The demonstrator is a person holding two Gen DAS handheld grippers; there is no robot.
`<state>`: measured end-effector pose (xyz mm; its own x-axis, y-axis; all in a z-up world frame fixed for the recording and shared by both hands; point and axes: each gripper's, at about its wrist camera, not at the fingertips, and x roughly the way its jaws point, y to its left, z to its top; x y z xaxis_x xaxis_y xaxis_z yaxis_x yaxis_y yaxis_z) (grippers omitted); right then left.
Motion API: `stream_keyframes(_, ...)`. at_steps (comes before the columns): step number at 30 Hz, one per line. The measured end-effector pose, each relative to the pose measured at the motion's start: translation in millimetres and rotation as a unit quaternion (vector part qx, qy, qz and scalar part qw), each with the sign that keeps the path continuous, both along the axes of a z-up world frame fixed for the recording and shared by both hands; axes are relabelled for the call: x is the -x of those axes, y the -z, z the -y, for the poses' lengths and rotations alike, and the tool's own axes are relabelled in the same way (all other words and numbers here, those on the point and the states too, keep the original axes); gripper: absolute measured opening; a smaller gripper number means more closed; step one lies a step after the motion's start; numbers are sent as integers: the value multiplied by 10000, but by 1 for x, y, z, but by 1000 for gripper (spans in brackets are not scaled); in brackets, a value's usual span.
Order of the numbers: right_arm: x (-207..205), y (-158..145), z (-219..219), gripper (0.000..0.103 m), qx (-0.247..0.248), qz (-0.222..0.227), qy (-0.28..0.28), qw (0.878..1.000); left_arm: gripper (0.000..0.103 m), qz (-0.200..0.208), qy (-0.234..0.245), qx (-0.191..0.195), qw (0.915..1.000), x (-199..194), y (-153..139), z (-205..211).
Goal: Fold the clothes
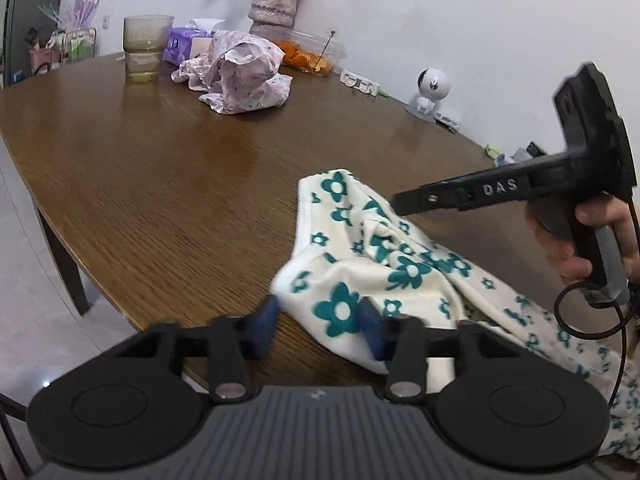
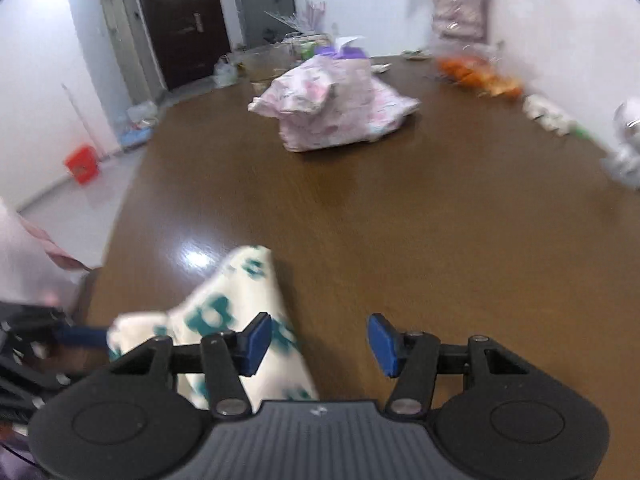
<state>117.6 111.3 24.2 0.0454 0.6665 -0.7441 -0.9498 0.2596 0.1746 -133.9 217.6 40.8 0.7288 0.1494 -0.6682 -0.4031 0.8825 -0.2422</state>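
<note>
The left gripper (image 1: pixel 320 330) is angled down at the table (image 1: pixel 168 184) edge, its pads set either side of a fold of the flowered garment (image 1: pixel 360 264). The right gripper (image 2: pixel 316 344) is held half open and empty, angled down beside the garment.

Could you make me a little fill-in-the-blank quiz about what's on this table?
1. The cream garment near the left gripper is printed with teal ____.
2. The right gripper has ____ between its jaws.
3. The crumpled pink garment lies on the wooden ____.
4. The pads on the jaws are coloured ____.

Answers: flowers; nothing; table; blue
</note>
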Motion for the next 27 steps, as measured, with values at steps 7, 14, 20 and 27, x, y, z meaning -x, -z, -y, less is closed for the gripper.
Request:
stream_keyframes(7,26,19,-8,13,-116,136,-257,9995,8,-9,234,92,9997,-25,-1,-17)
stream_keyframes(14,-13,13,34,2,143,569,1713,9835,5,-452,1219,-250,9912,-159,-23,-6)
stream_keyframes(20,-70,1,107,2,174,741,3805,9216,4,-676,2010,-74,9772,-303,-20,40)
stream_keyframes(27,-128,2,215,1,448,772,5449,8338,0,-552,2532,-462,9647,-408,-7,142)
